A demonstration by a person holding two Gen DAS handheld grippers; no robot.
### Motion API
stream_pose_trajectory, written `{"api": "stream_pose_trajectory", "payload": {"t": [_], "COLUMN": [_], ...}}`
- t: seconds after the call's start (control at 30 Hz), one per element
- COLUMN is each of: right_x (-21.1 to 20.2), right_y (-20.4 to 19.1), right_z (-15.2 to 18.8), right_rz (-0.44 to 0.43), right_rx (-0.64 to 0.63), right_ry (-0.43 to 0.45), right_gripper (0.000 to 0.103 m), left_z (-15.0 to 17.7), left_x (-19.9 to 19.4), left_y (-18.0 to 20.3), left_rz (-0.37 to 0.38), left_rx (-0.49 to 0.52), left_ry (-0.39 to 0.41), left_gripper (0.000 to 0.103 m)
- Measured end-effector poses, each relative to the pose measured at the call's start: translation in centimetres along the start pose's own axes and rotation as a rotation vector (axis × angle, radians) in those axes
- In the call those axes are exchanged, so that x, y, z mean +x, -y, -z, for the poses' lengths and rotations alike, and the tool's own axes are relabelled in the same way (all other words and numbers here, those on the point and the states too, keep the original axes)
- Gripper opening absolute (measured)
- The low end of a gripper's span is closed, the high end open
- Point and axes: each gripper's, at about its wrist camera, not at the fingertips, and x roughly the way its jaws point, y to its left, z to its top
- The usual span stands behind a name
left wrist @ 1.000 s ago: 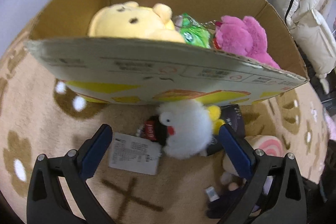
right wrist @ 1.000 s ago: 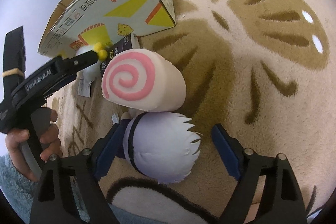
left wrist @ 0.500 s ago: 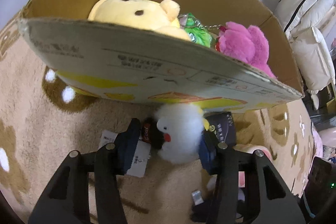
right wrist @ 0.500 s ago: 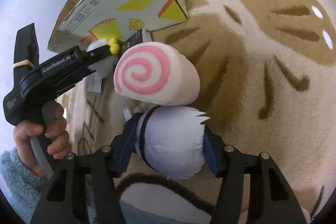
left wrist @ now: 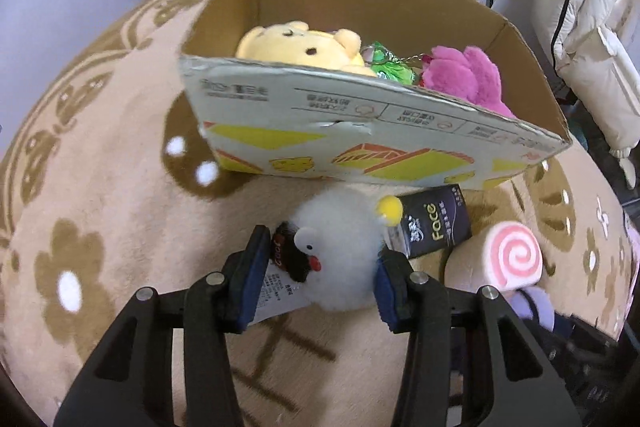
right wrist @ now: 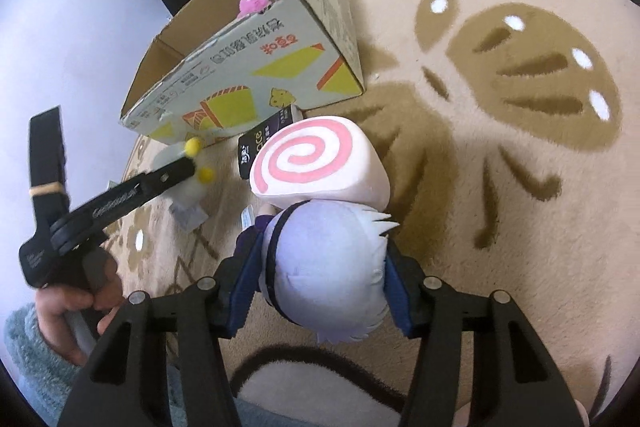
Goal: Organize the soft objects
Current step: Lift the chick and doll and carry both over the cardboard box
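Note:
My left gripper (left wrist: 320, 279) is shut on a fluffy white chick plush (left wrist: 340, 251) with yellow pom-poms and a paper tag, held just above the rug in front of the cardboard box (left wrist: 360, 147). The box holds a yellow bear plush (left wrist: 296, 43), a green toy (left wrist: 386, 65) and a pink plush (left wrist: 464, 75). My right gripper (right wrist: 320, 287) is shut on a pale lavender-haired plush doll (right wrist: 328, 267), lifted beside the pink-swirl roll plush (right wrist: 316, 159). The left gripper also shows in the right wrist view (right wrist: 188, 171).
A black "Face" tissue pack (left wrist: 432, 223) lies between the box and the roll plush (left wrist: 512, 255). The beige flower-pattern rug (right wrist: 500, 147) covers the floor. Shelves, bags and white bedding stand behind the box.
Both grippers closed from open: the left onto the white chick plush, the right onto the lavender-haired doll. Both have lifted and pulled back, so more of the box shows.

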Motion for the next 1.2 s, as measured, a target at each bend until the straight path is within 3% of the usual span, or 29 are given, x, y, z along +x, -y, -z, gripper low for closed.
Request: {"api": "stream_pose_trajectory", "payload": {"t": [0.2,0.63,1.2], "right_x": [-1.3,-4.0,-7.8], "right_y": [-0.6,-3.3,-3.9], "right_z": [-0.5,0.5,0.5], "right_rz": [0.012,-0.013,-0.01], "right_rx": [-0.039,-0.121,-0.129], "right_ry": [0.111,0.215,0.344], "right_gripper": [0.059,0.059,0.059], "left_z": [1.2,2.5,3.8], "left_x": [-3.0,-8.8,-13.7], "left_y": [-1.1,-1.7,-1.2], "left_rz": [-0.025,-0.077,-0.118], "left_rx": [0.024,0.035,0.069], "left_ry": [0.044,0.167,0.298], "left_gripper": [0.046,0.046,0.047]}}
